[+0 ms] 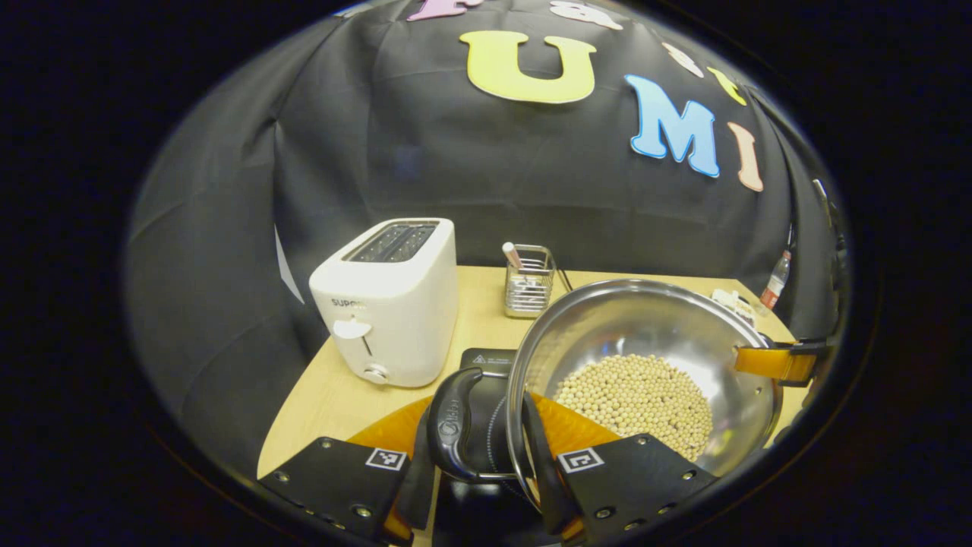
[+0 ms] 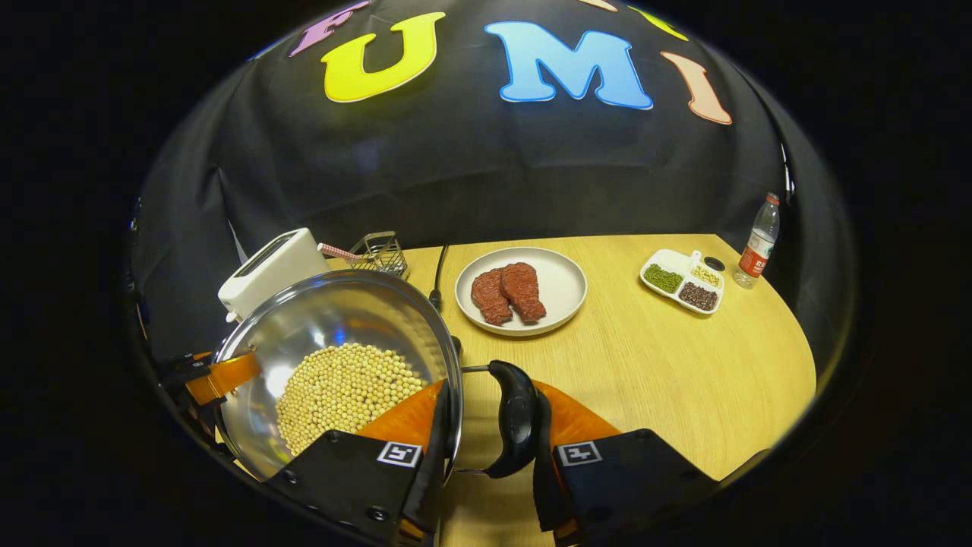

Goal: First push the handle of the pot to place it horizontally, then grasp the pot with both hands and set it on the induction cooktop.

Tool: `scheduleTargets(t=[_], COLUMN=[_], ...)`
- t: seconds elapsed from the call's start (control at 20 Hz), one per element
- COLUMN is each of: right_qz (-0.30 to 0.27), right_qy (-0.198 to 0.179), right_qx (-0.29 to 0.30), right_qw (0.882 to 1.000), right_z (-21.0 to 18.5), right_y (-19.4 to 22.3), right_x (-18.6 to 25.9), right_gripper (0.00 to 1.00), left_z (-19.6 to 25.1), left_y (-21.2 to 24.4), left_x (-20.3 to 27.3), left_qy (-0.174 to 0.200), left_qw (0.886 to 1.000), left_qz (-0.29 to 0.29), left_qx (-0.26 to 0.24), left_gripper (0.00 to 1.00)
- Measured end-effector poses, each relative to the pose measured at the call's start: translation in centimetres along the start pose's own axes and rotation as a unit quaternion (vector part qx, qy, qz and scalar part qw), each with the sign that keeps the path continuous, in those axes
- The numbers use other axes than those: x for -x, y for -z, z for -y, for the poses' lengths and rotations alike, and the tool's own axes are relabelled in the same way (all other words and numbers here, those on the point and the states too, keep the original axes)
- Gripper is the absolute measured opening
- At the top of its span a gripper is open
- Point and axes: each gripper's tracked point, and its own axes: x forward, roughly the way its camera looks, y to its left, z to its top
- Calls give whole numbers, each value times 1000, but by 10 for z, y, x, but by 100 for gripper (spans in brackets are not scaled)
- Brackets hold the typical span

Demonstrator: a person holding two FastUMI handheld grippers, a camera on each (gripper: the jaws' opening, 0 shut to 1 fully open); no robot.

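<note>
Partial grey lettering, "SUPO", is being shown on the front of the white toaster (image 1: 387, 304), its end being cut off by the curve of the casing. A small embossed logo is being carried on the black pot handle (image 1: 453, 425), too blurred to be read. The print on the bottle (image 2: 759, 241) label is too small to be made out.

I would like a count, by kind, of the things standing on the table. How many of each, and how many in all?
Pot of beans: 1
Induction cooktop: 1
Toaster: 1
Wire holder: 1
Plate with two pieces of meat: 1
Divided dish of grains: 1
Bottle: 1
Total: 7
</note>
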Motion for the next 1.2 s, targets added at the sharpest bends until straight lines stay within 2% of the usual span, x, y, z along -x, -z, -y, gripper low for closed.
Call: scheduleTargets(t=[0.15, 0.2, 0.3, 0.35, 0.45, 0.55, 0.6, 0.65, 0.7, 0.8, 0.85, 0.9, 0.95, 1.0, 1.05, 1.1, 1.15, 1.2], right_qz=[-6, -8, -10, -10, -8, -7, -6, -5, -2, 5, 9, 14, 23, 36, 51, 64, 77, 91], right_qy=[-3, -4, -3, -4, -5, -3, -2, -2, -2, -2, -10, -16, -24, -25, -22, -19, -17, -16], right_qx=[1, 1, 2, 2, -1, 1, 4, 9, 11, 16, 15, 16, 17, 23, 32, 41, 49, 56], right_qw=[1000, 1000, 1000, 1000, 1000, 1000, 1000, 1000, 1000, 1000, 1000, 1000, 999, 999, 998, 997, 996, 994], right_z=[-8, -10, -11, -12, -13, -13, -12, -13, -12, -13, -18, -21, -25, -25, -23, -19, -16, -12], right_y=[5, 5, 6, 7, 5, 5, 5, 5, 4, 3, 2, 0, -3, -10, -15, -21, -26, -33], right_x=[-5, -7, -10, -13, -16, -15, -15, -18, -18, -19, -19, -15, -14, -7, -3, 4, 11, 20], right_gripper=[47, 51, 47, 51, 48, 51, 49, 50, 52, 59, 57, 64, 58, 78, 84, 100, 98, 98], left_z=[-10, -14, -16, -17, -17, -18, -18, -18, -18, -19, -19, -21, -23, -24, -26, -26, -26, -25], left_y=[6, 8, 11, 12, 9, 9, 9, 10, 11, 15, 14, 14, 11, 3, -6, -14, -22, -26], left_x=[-3, -4, -8, -11, -14, -13, -14, -15, -16, -15, -17, -17, -17, -12, -8, -4, 0, 6], left_qy=[-4, -4, -5, -6, -7, -7, -6, -6, -8, -15, -20, -28, -38, -49, -53, -56, -60, -64], left_qw=[1000, 1000, 1000, 1000, 1000, 1000, 1000, 1000, 1000, 1000, 1000, 1000, 999, 999, 998, 997, 996, 995], left_qz=[-3, -4, -7, -9, -5, -5, -6, -8, -12, -14, -9, -3, 7, 23, 39, 54, 67, 77], left_qx=[3, 4, 4, 3, -1, -2, -3, -2, 0, 10, 10, 7, 1, -2, -1, -1, -2, -5], left_gripper=[57, 57, 60, 57, 57, 57, 57, 60, 54, 59, 61, 63, 66, 67, 75, 78, 81, 77])
